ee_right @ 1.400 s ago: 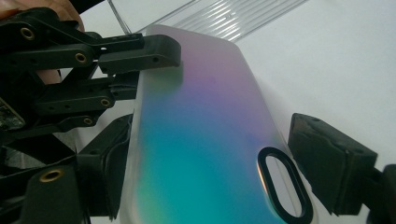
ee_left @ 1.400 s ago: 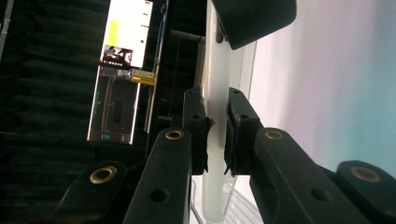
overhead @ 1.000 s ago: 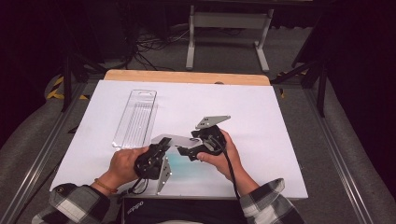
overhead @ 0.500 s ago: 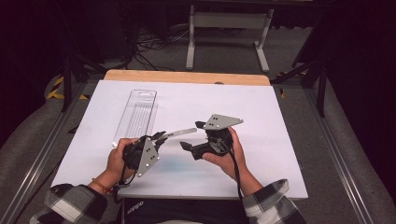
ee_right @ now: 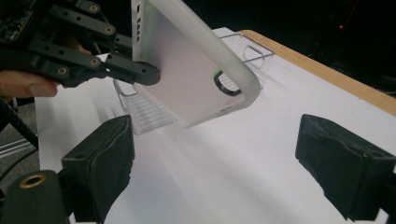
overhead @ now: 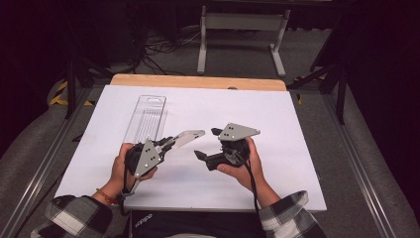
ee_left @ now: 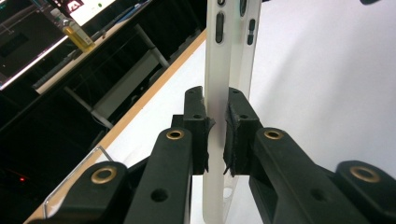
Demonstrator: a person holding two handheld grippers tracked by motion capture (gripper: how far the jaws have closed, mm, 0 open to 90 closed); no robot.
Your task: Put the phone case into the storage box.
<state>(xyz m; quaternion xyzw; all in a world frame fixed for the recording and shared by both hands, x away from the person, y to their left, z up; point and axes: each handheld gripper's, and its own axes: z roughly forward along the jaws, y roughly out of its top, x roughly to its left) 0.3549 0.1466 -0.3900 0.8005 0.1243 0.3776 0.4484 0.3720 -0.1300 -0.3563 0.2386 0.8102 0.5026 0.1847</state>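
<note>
A: Left gripper [overhead: 168, 145] is clamped on the frosted phone case [overhead: 187, 138], holding it off the white table [overhead: 297, 148], near the clear plastic tray [overhead: 146, 116].

B: Right gripper [overhead: 208, 145] faces it, jaws spread wide, gripping nothing.

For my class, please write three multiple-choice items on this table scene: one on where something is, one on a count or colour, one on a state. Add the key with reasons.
1. Where does the clear plastic package lie?
A. on the white table sheet
B. on the floor
C. in the right tool

2. How many tools are hand-held?
A. one
B. two
C. three

3. How does the left tool stand towards the translucent phone case?
A. open, apart from it
B. shut on it
C. lying flat beneath it

Key: 1 A, it rests flat on the sheet. 2 B, each hand holds one. 3 B, its pads pinch the case's edge, while the right tool gapes empty.
</note>
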